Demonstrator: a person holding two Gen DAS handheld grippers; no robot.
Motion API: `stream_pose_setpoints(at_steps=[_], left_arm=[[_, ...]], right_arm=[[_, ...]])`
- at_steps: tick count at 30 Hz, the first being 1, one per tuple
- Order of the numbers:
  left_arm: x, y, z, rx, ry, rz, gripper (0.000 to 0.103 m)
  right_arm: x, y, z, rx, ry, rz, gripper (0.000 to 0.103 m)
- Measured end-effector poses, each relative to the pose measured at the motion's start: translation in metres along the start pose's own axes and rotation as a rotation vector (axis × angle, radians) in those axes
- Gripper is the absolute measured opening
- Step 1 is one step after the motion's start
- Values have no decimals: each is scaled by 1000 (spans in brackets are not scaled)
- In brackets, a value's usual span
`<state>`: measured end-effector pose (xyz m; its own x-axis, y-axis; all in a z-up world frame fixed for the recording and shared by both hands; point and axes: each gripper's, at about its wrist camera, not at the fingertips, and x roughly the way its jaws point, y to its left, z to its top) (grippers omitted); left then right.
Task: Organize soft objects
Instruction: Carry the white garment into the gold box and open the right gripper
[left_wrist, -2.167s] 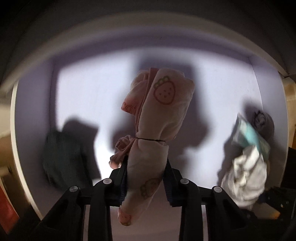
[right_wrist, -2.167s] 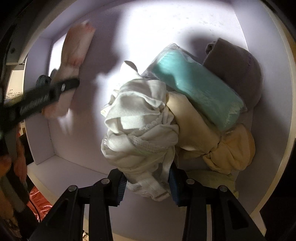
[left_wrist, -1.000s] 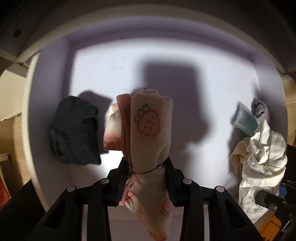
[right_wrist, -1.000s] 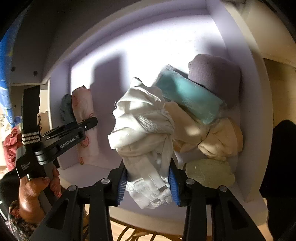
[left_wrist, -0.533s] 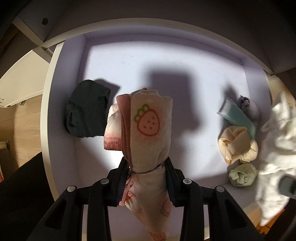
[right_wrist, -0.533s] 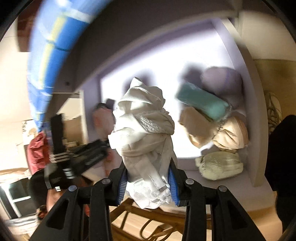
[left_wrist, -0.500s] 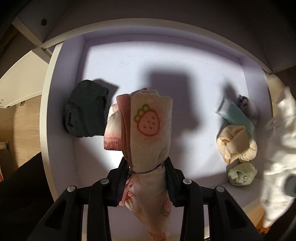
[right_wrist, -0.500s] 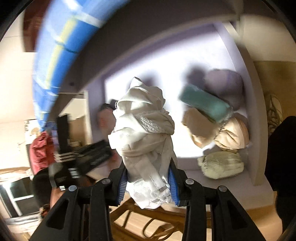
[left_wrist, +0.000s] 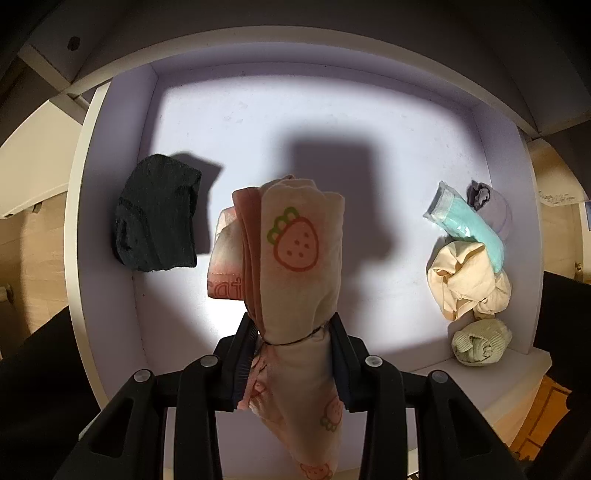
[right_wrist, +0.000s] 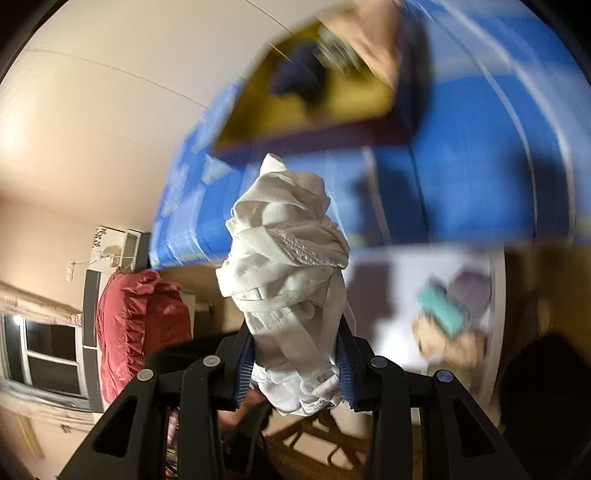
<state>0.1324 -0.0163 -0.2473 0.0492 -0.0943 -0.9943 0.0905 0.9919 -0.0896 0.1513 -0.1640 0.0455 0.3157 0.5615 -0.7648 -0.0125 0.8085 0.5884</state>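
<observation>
My left gripper (left_wrist: 293, 354) is shut on a rolled pink cloth with strawberry prints (left_wrist: 295, 258), tied with a thin band, and holds it in front of a pale lilac cubby shelf (left_wrist: 332, 129). My right gripper (right_wrist: 295, 362) is shut on a bundled white cloth (right_wrist: 288, 258), lifted up and away from the shelf. In the cubby a dark green cloth (left_wrist: 157, 221) lies at the left. At the right lie a teal packet (left_wrist: 467, 225), a grey-purple roll (left_wrist: 495, 210), a cream bundle (left_wrist: 469, 280) and a pale green roll (left_wrist: 480, 341).
The right wrist view is motion-blurred. It shows a blue storage unit (right_wrist: 461, 166) above, the cubby with the teal packet (right_wrist: 441, 308) at lower right, a red bag (right_wrist: 136, 325) and a window (right_wrist: 40, 350) at the left. The cubby's white side walls (left_wrist: 79, 221) frame the opening.
My right gripper has pulled the white cloth out of the cubby and swung up and left, out of the left wrist view. My left gripper has backed off a little with the pink cloth.
</observation>
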Motion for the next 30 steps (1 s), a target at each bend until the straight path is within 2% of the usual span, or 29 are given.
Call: stream_pose_setpoints(at_steps=[6,9,14,22,26,30], left_arm=[[7,-3,-5,-2,-8,-16,37],[-2,1,-6,-2,-9,-27,37],[-8,10,-8,-10,-8,-35,37],[-14,19,-10,-14,-8,-48,37],[-19,18,-10,-2,-14,-50,37],[-22,19,-10,7,-20,-46,37]], right_arm=[[-18,19,67,-67,-95,-101,39],[-11,20,98,-102,-115,-208,39],[11,20,133,-153,-111,-301,39],[51,12,146,-251,-53,-421,40],[59,10,140,-312,-46,-503,49],[43,5,130,-294,-105,-498,57]])
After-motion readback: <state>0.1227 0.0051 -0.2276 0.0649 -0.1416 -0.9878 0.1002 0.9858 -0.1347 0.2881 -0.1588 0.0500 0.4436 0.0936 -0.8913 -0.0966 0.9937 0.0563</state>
